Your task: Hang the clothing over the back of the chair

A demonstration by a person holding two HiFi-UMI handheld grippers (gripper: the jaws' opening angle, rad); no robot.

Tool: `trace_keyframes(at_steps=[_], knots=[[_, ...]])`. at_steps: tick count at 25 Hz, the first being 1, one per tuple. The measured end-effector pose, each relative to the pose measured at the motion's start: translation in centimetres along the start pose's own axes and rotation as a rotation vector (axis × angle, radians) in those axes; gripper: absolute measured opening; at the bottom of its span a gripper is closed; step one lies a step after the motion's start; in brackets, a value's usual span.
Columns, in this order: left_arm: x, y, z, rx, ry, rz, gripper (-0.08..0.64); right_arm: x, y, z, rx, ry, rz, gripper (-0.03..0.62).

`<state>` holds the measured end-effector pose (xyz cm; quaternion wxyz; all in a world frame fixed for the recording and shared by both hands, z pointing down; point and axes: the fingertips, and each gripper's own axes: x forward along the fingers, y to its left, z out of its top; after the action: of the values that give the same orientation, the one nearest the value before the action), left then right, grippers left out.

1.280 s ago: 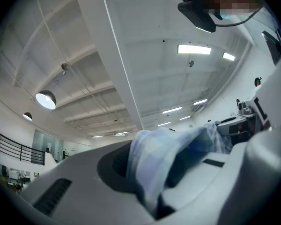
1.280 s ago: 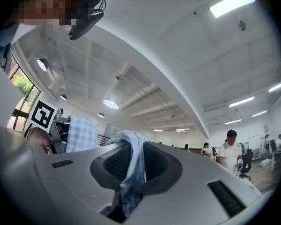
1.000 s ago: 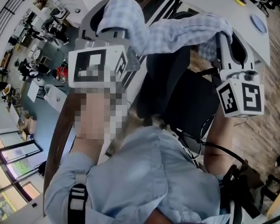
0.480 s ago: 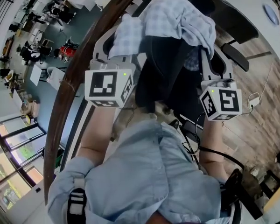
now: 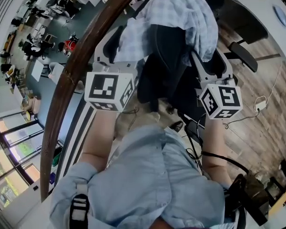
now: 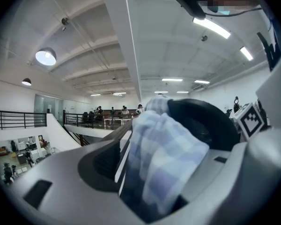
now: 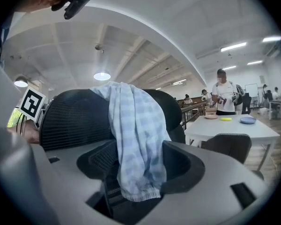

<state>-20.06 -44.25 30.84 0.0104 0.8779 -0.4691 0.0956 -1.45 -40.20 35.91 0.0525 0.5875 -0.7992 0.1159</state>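
Since a second ago the pale blue-and-white checked cloth garment (image 5: 181, 8) has come down from where it was stretched in the air between the two grippers; it now lies draped over the top of the black mesh chair back (image 5: 167, 66), in the upper middle of the head view. Both grippers have dropped lower, one on each side of the backrest.

At the left of that view the left gripper (image 5: 119, 42) stands with its square-marker cube (image 5: 108, 90) below it. In the left gripper view its jaws are spread. A bunched fold of the garment (image 6: 164, 163) fills the right part of the gap and lies against the right-hand jaw, with a dark open space at the left. The chair back (image 6: 206, 121) curves just behind the fold.

At the right of the head view the right gripper (image 5: 210, 63) sits beside the backrest, its own marker cube (image 5: 221, 100) below it. In the right gripper view its jaws are also apart. The garment (image 7: 136, 139) hangs from the chair top (image 7: 70, 116) down into the gap, its gathered hem loose, with space on both sides.

A curved brown wooden handrail (image 5: 71, 75) sweeps down the left of the head view, and a white worktop (image 7: 234, 128) stands at the right of the right gripper view
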Motion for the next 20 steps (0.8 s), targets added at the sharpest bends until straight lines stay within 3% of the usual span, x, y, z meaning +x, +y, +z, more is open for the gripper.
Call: trace_keyframes(at_steps=[8, 12, 20], knots=[[-4.4, -1.1, -3.5, -0.004, 0.098, 0.047, 0.268, -2.9, 1.4, -2.4, 0.047, 0.017, 0.040, 0.327], [-6.4, -2.8, -4.7, -0.044, 0.156, 0.011, 0.304, -4.6, 2.0, -2.2, 0.040, 0.003, 0.065, 0.327], [-10.2, -6.6, -4.6, -0.046, 0.142, -0.019, 0.316, -8.2, 3.5, -0.7, -0.025, -0.033, 0.094, 0.327]])
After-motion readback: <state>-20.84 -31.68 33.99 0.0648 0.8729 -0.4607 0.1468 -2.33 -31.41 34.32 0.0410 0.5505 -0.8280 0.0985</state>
